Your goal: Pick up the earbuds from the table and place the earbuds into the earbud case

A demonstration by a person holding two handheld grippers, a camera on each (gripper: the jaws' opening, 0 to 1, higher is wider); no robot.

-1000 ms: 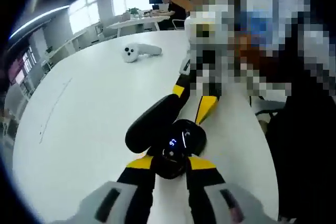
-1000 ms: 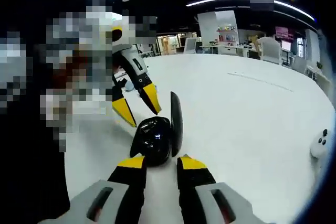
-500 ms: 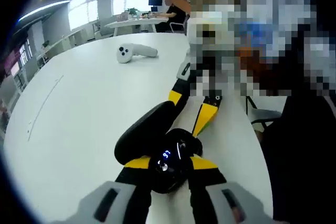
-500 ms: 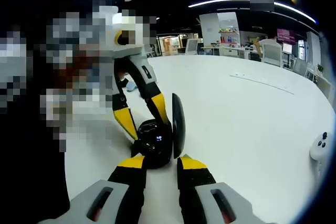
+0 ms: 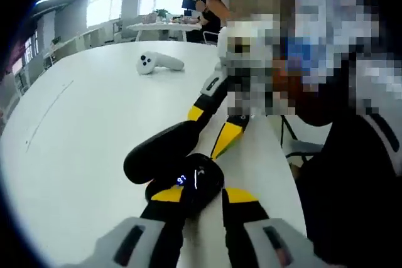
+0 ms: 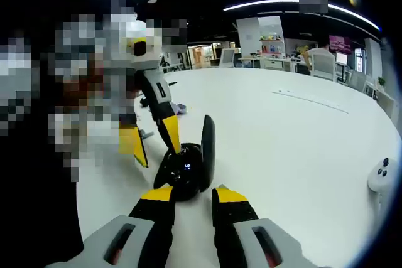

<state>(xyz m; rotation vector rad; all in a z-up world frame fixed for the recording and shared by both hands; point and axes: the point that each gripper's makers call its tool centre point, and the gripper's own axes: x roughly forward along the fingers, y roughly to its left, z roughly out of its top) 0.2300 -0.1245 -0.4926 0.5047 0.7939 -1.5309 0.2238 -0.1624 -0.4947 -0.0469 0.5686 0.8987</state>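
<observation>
Lid of earbud case [image 6: 183, 175] stands upright; right gripper [image 6: 190, 196] and left gripper [image 5: 196, 196] both clamp it.

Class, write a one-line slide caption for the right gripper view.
Right gripper at the open black earbud case on the white table, left gripper reaching in opposite.

Bare table [image 6: 295, 136] beyond; only a white controller [image 5: 158, 63] far off.

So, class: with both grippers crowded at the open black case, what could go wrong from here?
1. The earbud case may slide across the smooth white table if nudged.
2. Its raised lid stands beside the left gripper, so a bump could knock it shut.
3. The two grippers may collide.
</observation>
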